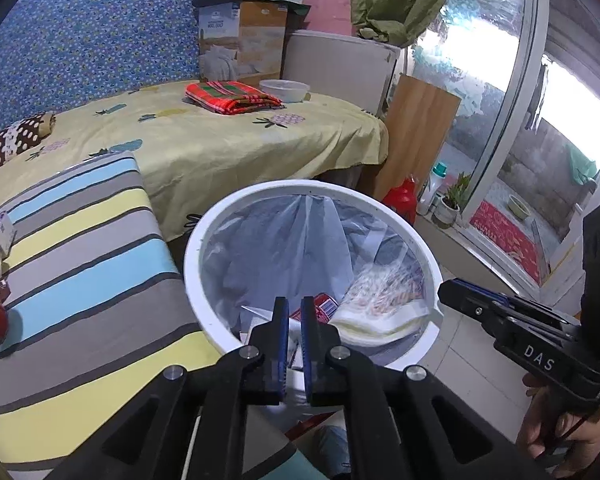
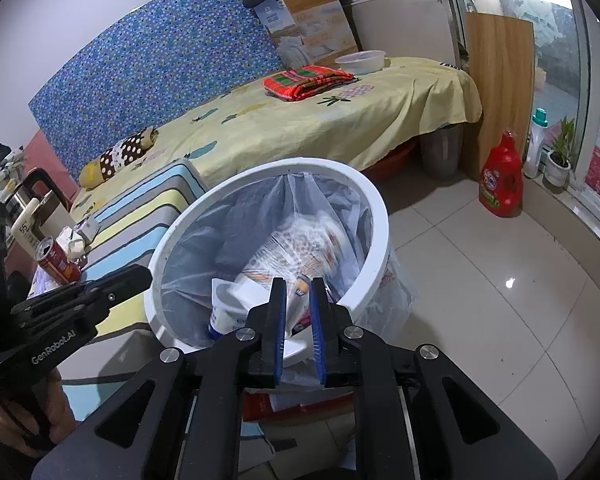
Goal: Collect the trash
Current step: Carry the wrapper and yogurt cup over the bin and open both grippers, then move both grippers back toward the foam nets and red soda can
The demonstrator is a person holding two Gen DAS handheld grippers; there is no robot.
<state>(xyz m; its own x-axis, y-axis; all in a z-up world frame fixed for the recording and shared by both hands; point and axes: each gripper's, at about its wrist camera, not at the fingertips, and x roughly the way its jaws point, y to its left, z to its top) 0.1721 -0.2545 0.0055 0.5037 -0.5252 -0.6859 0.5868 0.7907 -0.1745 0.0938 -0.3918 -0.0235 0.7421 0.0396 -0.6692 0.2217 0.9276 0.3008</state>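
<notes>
A white round trash bin [image 1: 436, 276] with a clear bag liner stands on the floor beside a striped table; it also shows in the right wrist view [image 2: 376, 208]. Inside lie a printed plastic wrapper [image 1: 384, 284], a red can [image 1: 324, 304] and a white tube [image 2: 228, 312]. My left gripper [image 1: 295, 308] hovers over the bin's near rim, jaws nearly closed with a narrow gap, holding nothing. My right gripper [image 2: 298, 288] is over the near rim, jaws a little apart, empty. On the table lie a red can [image 2: 58, 262], crumpled paper [image 2: 74, 242] and a small box [image 2: 87, 227].
The striped table [image 1: 88, 256] is left of the bin. A bed with yellow sheet [image 1: 228, 140] lies behind. A red detergent bottle [image 2: 502, 180], a white bottle [image 2: 538, 140] and a potted plant [image 2: 558, 156] stand by the window. A kettle [image 2: 32, 192] stands at far left.
</notes>
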